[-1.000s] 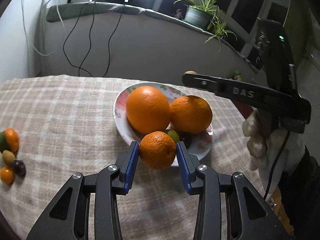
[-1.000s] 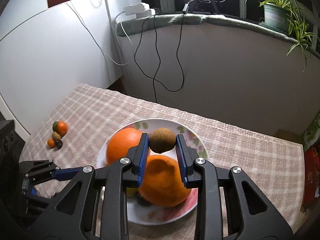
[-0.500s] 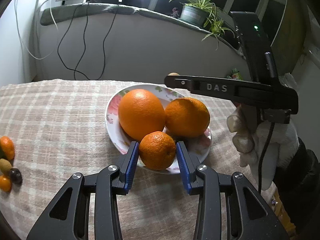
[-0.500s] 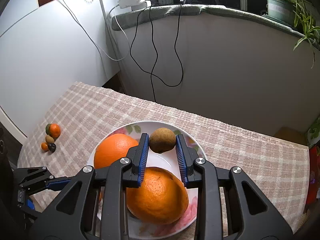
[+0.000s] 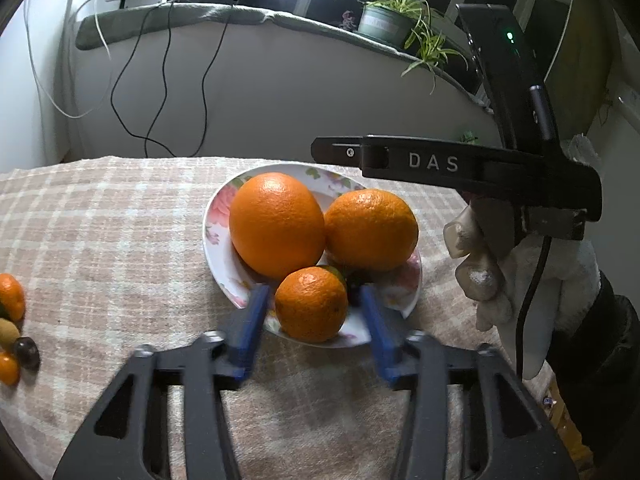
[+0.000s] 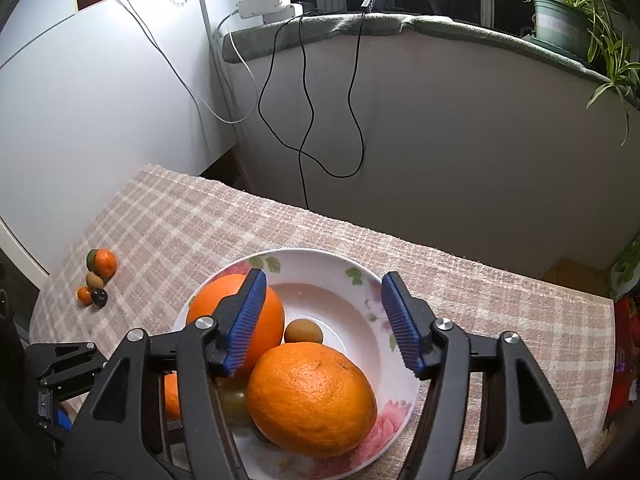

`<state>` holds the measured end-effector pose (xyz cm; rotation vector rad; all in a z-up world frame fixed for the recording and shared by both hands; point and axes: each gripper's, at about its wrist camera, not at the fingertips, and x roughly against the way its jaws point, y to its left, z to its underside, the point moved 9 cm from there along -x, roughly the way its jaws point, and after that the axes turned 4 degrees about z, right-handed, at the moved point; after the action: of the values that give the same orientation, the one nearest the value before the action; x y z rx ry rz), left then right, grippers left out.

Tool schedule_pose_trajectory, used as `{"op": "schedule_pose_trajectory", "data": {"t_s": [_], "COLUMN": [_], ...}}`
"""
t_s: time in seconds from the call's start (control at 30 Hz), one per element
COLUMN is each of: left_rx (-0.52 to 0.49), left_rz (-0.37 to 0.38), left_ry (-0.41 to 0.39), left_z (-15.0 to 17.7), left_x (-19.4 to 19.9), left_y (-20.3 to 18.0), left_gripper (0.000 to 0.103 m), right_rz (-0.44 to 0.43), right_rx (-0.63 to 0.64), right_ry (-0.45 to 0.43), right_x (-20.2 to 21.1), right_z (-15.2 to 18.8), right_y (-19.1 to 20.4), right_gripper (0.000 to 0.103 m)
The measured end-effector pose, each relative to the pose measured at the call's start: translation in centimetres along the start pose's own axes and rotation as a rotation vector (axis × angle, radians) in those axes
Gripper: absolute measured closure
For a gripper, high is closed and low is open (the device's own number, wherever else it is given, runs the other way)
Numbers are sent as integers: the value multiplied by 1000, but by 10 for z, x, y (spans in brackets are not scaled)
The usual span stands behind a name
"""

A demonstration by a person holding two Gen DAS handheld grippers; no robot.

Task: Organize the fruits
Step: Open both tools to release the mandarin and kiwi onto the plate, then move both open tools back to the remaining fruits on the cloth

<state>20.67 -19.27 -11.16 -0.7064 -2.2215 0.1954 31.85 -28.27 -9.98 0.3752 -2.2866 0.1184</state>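
A floral white plate holds two big oranges, a small mandarin at its near rim and a brown kiwi. My left gripper is open, its jaws apart on either side of the mandarin, which rests on the plate. My right gripper is open above the plate; the kiwi lies free in the plate between and below its jaws. In the left wrist view the right gripper shows as a black bar over the plate's far right.
Several small fruits lie grouped at the table's left edge on the checked cloth. A wall with hanging cables and a sill with a potted plant stand behind the table.
Both grippers opened. The left let the mandarin go onto the plate's near rim. The right let the kiwi drop into the plate beside the oranges.
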Motion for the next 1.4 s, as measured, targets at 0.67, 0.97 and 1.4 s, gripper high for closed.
{"op": "schedule_pose_trajectory", "data": {"t_s": [0.67,0.97,1.4], "left_rx": [14,20,72], "left_rz": [2,1,-49], "left_ry": [-24,-41,-83], "left_z": [0,4,15], "left_x": [17,33,68], "left_y": [4,8,43], "left_gripper": [40,40,40], "right_rz": [9,0,-71], "right_rx": [-24,1,79], "right_ry": [-39,-54,-78], "right_x": [20,32,49], "right_z": [-2,-5,-15], "right_y": [1,19,79], "right_gripper": [19,19,19]}}
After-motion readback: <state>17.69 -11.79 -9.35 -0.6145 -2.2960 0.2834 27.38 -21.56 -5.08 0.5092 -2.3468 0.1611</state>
